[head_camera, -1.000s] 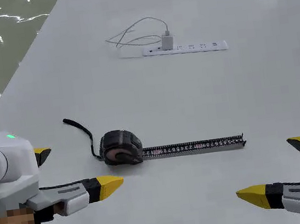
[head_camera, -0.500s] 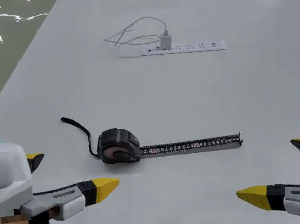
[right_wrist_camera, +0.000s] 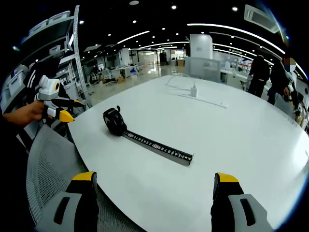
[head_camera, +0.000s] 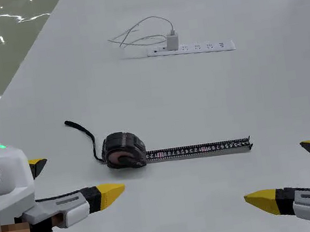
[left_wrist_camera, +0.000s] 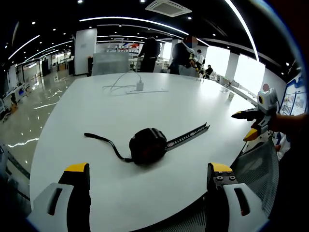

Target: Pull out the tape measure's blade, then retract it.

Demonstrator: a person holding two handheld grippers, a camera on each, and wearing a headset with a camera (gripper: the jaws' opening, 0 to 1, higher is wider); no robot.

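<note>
Nothing on the worktop (head_camera: 226,95) has shifted since a second ago, and both grippers hang about where they were. The black tape measure (head_camera: 124,151) lies near the worktop's near edge, left of its middle. Its blade (head_camera: 199,150) is pulled out to the right, roughly along that edge, and looks flat on the surface, though the tip is too small to be sure. The black wrist strap (head_camera: 83,134) trails off left and away. The left gripper (head_camera: 85,174) has its jaws wide apart, holding nothing, at the near edge by the case. The right gripper (head_camera: 274,171) is likewise spread and empty, near the blade's end. A white power strip (head_camera: 192,47) with a plugged charger (head_camera: 172,41) and cable (head_camera: 136,35) sits toward the far edge.
</note>
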